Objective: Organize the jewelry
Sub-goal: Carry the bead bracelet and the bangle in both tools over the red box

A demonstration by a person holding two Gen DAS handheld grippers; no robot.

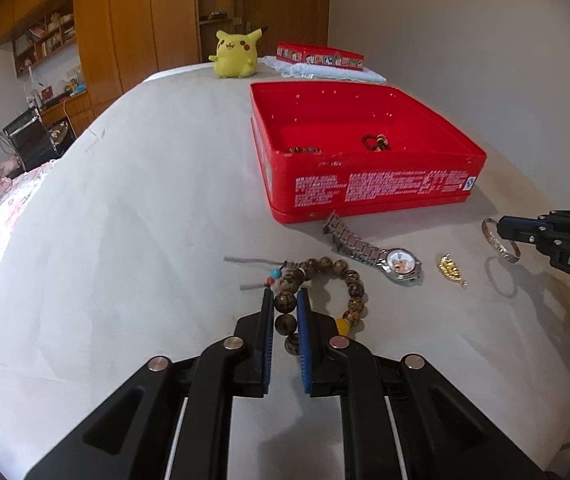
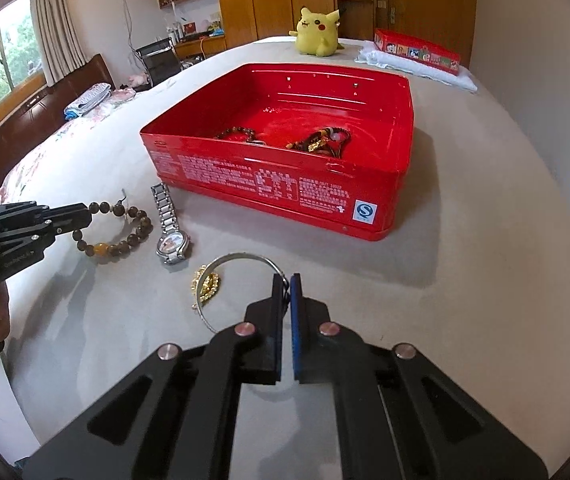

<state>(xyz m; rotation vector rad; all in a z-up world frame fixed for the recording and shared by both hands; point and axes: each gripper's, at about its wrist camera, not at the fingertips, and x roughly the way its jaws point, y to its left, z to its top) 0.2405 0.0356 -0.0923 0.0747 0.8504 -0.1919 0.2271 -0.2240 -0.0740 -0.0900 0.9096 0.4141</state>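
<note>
**Both claws clamped on jewelry in front of the red tin**

We read "DAS" on the right gripper [image 2: 285, 280], its jaws pinched tight on the silver bangle [image 2: 241, 258]. Our left gripper [image 1: 285, 300] is nearly closed on a bead of the wooden bead bracelet [image 1: 341, 280]. Between them on the bed [image 1: 125, 200] lie the wristwatch [image 1: 399, 266] and gold pendant [image 1: 451, 270]. Beyond stands the red tin [image 2: 285, 184], with white print and an "S" sticker, holding beaded pieces.

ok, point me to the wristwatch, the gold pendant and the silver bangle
wristwatch [image 1: 401, 266], left wrist view, on the dial.
gold pendant [image 1: 451, 270], left wrist view, mid-body of the leaf shape.
silver bangle [image 2: 241, 257], right wrist view, top of the arc.
</note>
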